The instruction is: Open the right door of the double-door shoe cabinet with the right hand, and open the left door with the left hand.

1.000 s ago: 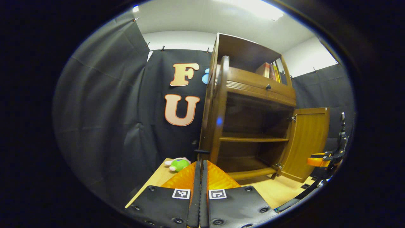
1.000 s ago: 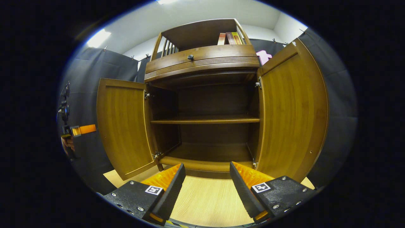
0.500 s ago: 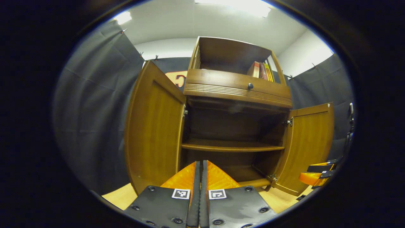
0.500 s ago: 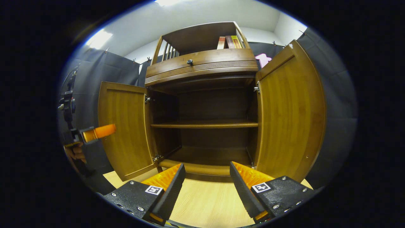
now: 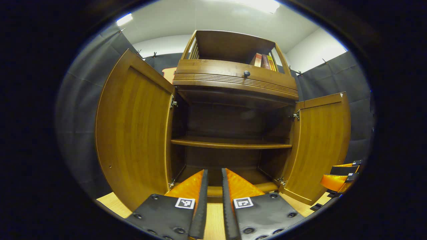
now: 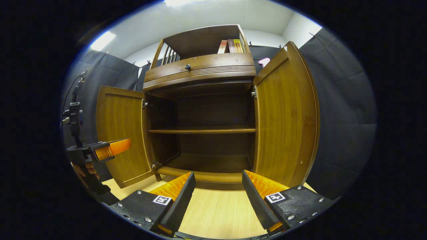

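Two doors of the shoe cabinet (image 5: 233, 110) stand swung wide, both grippers off them. Left gripper view, left to right: left door (image 5: 133, 130) fills left of frame, inner face showing, hinged at cabinet's left edge; middle shelf (image 5: 230, 143) runs across dark interior at centre; drawer front with a small knob (image 5: 246, 73) above it; books (image 5: 263, 61) upper centre-right on the open top shelf; right door (image 5: 320, 143) at right of frame; right gripper (image 5: 340, 176) at lower right edge, partly cut off. Left gripper (image 5: 214, 196) at bottom centre, fingers parted by a narrow gap, nothing between them, over the light wood floor (image 5: 213, 226). Right gripper view, left to right: left gripper and holding hand (image 6: 85, 166) at lower left edge, just in front of left door (image 6: 120, 140); interior and shelf (image 6: 200, 131) at centre; right door (image 6: 287, 123) right of centre, angled outward. Right gripper (image 6: 218, 196) at bottom centre, fingers spread wide, empty.
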The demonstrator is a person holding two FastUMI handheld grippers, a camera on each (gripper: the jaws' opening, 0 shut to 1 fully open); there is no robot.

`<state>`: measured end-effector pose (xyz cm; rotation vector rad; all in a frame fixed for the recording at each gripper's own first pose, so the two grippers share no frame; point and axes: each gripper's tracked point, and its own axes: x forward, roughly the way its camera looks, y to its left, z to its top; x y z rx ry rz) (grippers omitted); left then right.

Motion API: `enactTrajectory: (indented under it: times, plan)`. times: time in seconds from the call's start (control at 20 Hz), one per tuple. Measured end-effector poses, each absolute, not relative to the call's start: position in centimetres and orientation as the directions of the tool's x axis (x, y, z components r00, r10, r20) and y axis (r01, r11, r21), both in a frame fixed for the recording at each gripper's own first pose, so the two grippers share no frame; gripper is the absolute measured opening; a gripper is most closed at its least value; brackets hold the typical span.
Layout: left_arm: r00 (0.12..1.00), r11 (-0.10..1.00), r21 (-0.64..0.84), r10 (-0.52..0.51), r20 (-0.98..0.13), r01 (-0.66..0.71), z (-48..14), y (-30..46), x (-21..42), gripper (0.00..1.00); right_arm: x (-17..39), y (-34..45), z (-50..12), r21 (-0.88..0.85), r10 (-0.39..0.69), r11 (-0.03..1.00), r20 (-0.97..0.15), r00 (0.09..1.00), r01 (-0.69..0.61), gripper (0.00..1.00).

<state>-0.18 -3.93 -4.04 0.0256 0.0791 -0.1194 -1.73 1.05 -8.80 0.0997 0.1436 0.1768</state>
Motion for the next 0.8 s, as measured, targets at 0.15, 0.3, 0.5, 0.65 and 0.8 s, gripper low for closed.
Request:
enactTrajectory:
  times: [0.15, 0.3, 0.5, 0.65, 0.8]
  plan:
    - [0.995, 0.997, -0.011, -0.083, -0.056, 0.082, -3.7, -3.2, -0.3, 0.64, -1.4, 1.7, -8.8, 0.119, 0.200, 0.976, -0.133, 0.971, -0.184, 0.87]
    - [0.994, 0.996, -0.018, -0.086, -0.074, 0.085, -3.9, -2.9, -0.4, 0.85, -1.2, 2.3, -8.6, 0.121, 0.217, 0.972, -0.131, 0.967, -0.201, 0.87]
    - [0.993, 0.997, 0.007, -0.081, -0.080, 0.082, -4.0, -2.2, -0.6, 0.94, -1.0, 2.8, -8.7, 0.128, 0.228, 0.969, -0.132, 0.965, -0.211, 0.87]
    - [0.994, 0.997, 0.004, -0.081, -0.074, 0.081, -3.7, -1.9, -0.7, 0.97, -1.2, 2.8, -9.1, 0.126, 0.226, 0.970, -0.142, 0.964, -0.209, 0.87]
    - [0.995, 0.997, 0.014, -0.074, -0.072, 0.076, -3.6, -1.8, -0.6, 0.96, -1.1, 3.0, -9.0, 0.137, 0.224, 0.969, -0.138, 0.965, -0.206, 0.87]
